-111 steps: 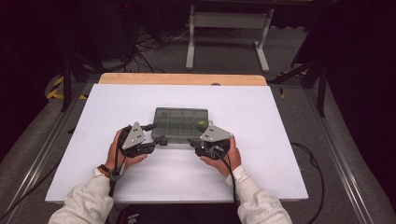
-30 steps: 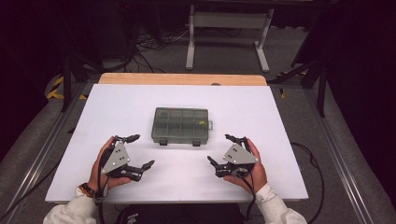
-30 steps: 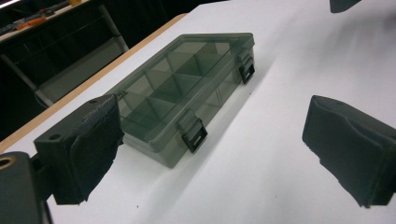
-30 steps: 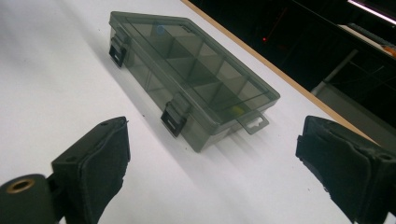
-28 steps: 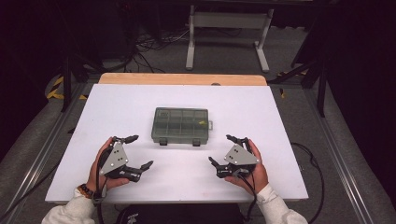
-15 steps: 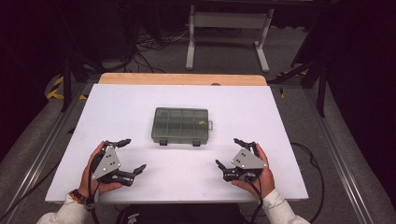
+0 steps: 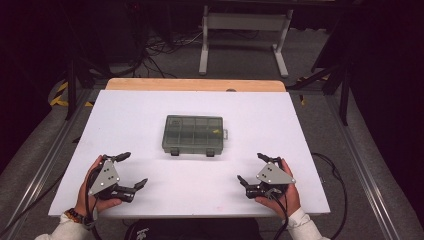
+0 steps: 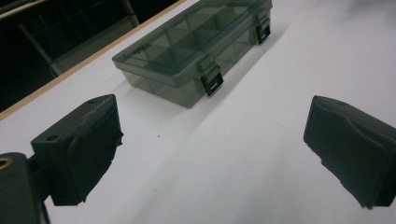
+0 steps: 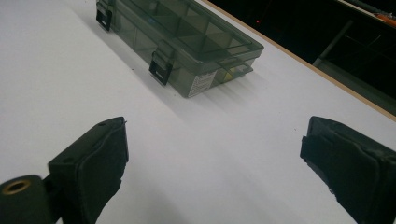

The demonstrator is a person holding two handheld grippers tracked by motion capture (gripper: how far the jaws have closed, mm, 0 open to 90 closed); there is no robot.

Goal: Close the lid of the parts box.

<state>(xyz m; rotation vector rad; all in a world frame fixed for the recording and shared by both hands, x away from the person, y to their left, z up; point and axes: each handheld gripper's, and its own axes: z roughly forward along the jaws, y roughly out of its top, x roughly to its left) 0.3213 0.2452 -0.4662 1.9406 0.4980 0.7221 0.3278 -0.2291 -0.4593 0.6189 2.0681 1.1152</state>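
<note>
— Why are both claws gaping, holding nothing?
— Parked: left claw [image 7: 126, 170] and right claw [image 7: 253, 169] sit near, flanking the latched organizer box [image 7: 193, 135] mid-counter [image 7: 300, 130], apparently finished.

Each hand grips a black two-jaw tool topped by a grey three-cornered plate dotted with small screws: the left gripper [image 7: 131, 170] and the right gripper [image 7: 251, 169]. Their jaws are blocky black pads with a matte, rubbery face. Thin black cables trail from both. White sleeves cover the wrists; the left wrist wears a dark beaded bracelet [image 7: 73, 215].
</note>
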